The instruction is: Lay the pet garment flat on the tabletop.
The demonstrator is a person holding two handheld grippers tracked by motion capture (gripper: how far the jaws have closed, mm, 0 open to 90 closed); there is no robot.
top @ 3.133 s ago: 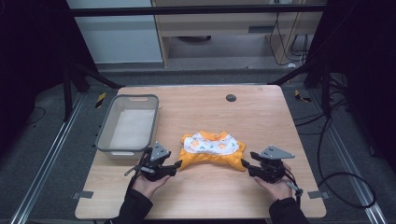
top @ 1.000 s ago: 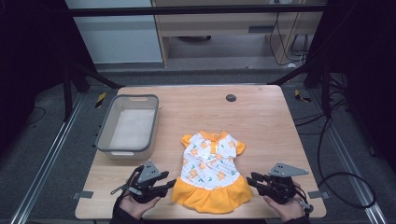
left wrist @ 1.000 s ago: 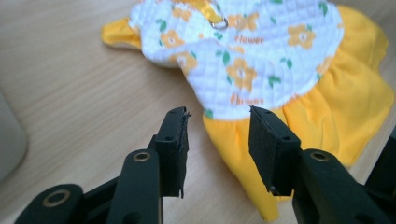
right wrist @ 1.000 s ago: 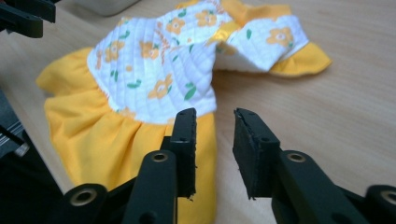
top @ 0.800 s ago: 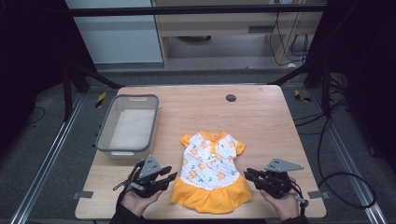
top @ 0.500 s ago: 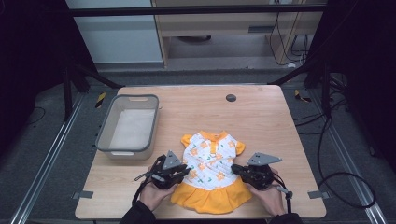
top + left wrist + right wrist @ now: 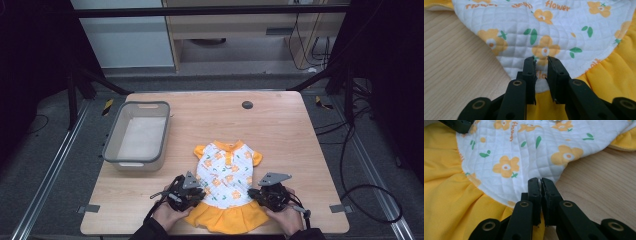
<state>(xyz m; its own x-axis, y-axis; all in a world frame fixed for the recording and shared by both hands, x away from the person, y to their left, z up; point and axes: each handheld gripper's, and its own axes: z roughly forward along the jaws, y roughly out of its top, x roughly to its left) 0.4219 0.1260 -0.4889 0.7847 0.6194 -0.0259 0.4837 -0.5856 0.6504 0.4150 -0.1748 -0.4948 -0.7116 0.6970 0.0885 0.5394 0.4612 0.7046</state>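
A small white quilted dress with orange flower print and a yellow ruffled skirt (image 7: 227, 187) lies flat at the 6 o'clock edge of the light wooden table (image 7: 280, 125), collar toward 12 o'clock. The left gripper (image 7: 541, 65) sits at the dress's 9 o'clock waist edge, jaws slightly parted over the fabric. The right gripper (image 7: 540, 185) sits at the 3 o'clock waist edge, jaws pressed together; whether cloth is pinched cannot be told. A grey plastic bin (image 7: 112, 145) stands at 10 o'clock.

The wooden tabletop (image 7: 280, 130) sat on grey carpeted floor (image 7: 45, 165) inside a black metal frame (image 7: 210, 11). Behind it stood a pale cabinet (image 7: 132, 42) and a wooden desk (image 7: 235, 30), with cables (image 7: 350, 145) trailing off right, all pretty dim.
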